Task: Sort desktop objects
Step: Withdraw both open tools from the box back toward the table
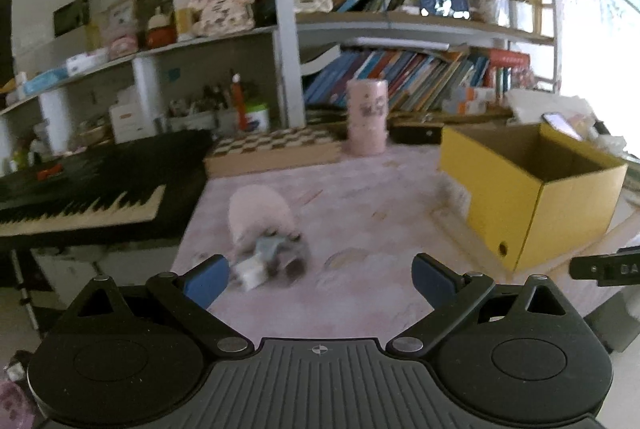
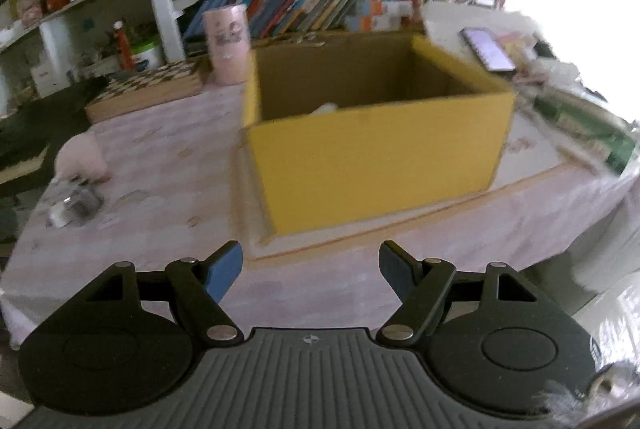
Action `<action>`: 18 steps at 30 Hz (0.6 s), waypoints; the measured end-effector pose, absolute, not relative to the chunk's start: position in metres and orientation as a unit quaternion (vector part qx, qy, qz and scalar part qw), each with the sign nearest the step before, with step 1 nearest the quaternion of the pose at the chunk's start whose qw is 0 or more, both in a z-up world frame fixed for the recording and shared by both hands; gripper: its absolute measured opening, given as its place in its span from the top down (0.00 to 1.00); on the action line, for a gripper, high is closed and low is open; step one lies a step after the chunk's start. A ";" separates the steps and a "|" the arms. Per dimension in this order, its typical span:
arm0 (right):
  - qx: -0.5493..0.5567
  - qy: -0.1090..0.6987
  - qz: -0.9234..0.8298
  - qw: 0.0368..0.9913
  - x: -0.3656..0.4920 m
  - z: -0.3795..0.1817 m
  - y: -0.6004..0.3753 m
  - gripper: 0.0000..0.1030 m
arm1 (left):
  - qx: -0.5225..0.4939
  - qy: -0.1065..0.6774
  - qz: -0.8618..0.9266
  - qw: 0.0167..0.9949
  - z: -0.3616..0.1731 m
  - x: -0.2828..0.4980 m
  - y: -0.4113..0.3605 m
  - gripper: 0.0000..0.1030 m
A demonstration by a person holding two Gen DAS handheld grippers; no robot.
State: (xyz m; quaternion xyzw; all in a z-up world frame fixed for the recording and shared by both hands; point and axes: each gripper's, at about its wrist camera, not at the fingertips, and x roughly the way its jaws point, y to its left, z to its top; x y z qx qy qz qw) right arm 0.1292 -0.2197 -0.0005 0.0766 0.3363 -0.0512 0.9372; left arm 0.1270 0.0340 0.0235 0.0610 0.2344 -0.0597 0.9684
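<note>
A yellow cardboard box [image 2: 376, 153] stands open on the pink tablecloth; something white [image 2: 326, 107] lies inside it. It also shows at the right in the left wrist view [image 1: 520, 205]. A pink rounded object [image 1: 260, 213] and a grey roll with a white piece [image 1: 276, 257] lie near the table's left edge, just ahead of my left gripper [image 1: 320, 277], which is open and empty. They show at the far left in the right wrist view [image 2: 78, 169]. My right gripper [image 2: 310, 269] is open and empty, in front of the box.
A pink cylinder [image 1: 366, 117] and a chessboard box [image 1: 276, 149] stand at the back. A keyboard piano [image 1: 92, 189] lies left of the table. Bookshelves [image 1: 420, 81] fill the back. A phone [image 2: 488, 49] and green packet [image 2: 584, 129] lie right of the box.
</note>
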 end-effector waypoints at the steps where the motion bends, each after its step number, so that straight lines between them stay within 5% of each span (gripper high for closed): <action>1: 0.077 0.338 -0.044 0.937 0.128 -0.004 -0.212 0.29 | 0.064 0.238 -0.057 0.967 0.021 0.124 0.037 0.03; 18: 0.050 0.361 0.067 0.929 0.111 -0.018 -0.131 0.28 | 0.071 0.283 -0.015 0.956 0.000 0.079 0.075 0.03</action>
